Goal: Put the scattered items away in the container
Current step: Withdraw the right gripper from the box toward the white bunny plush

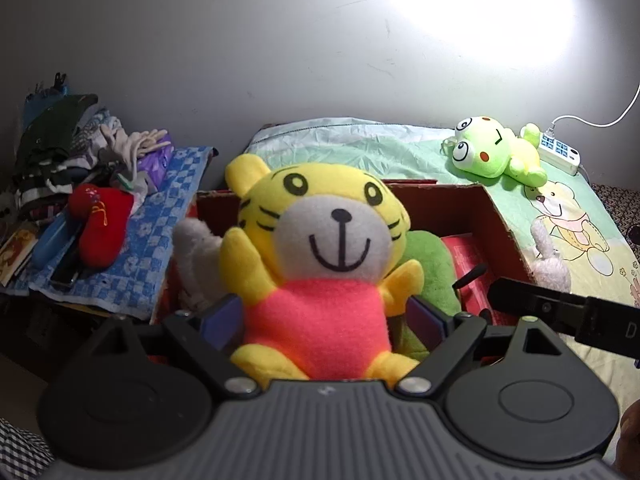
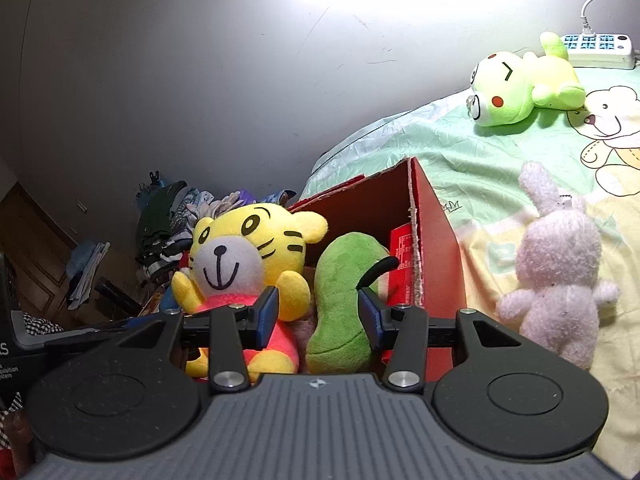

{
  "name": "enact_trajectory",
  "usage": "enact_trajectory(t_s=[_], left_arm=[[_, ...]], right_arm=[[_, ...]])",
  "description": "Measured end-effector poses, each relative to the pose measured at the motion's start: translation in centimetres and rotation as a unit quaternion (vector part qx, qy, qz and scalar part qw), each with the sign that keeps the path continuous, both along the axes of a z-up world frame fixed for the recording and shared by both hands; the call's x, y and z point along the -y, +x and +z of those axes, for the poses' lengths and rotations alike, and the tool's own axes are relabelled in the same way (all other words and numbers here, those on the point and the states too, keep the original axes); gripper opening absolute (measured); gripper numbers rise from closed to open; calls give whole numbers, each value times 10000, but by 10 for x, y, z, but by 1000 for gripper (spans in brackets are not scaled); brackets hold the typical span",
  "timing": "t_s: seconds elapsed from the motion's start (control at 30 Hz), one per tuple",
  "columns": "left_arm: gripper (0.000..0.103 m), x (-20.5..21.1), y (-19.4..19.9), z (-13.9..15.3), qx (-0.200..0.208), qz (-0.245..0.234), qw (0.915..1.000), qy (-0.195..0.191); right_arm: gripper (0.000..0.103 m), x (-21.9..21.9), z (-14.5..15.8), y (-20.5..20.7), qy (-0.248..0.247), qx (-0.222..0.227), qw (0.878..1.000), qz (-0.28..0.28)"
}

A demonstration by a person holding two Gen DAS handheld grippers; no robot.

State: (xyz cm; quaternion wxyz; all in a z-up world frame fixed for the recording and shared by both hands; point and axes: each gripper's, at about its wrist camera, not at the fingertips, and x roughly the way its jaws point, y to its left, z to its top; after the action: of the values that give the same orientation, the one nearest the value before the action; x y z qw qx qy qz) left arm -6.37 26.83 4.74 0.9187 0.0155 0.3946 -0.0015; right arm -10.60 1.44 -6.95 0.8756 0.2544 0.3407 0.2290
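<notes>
Two plush toys (image 2: 528, 80) on cartoon bedsheet (image 2: 460, 152)

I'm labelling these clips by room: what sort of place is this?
Probably a bedroom: a bed with a cartoon bear sheet, a heap of folded clothes against the wall, and plush toys around a red cardboard box.

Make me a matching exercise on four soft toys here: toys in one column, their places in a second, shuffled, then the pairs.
Toys
1. yellow tiger
2. green frog
3. pink rabbit
4. green plush

Places
A. on the sheet beside the red box's outer wall
B. between the left gripper's fingers
C. by the power strip
D. in the box, right of the tiger

Pairs: 1-B, 2-C, 3-A, 4-D
</notes>
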Motion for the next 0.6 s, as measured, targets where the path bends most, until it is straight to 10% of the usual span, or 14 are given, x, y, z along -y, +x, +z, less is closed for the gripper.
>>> enact_trajectory(t_s=[0.6], left_arm=[[88, 66, 3, -4, -207, -20, 9997, 131]], right_arm=[[48, 65, -9, -10, 32, -175, 9998, -54]])
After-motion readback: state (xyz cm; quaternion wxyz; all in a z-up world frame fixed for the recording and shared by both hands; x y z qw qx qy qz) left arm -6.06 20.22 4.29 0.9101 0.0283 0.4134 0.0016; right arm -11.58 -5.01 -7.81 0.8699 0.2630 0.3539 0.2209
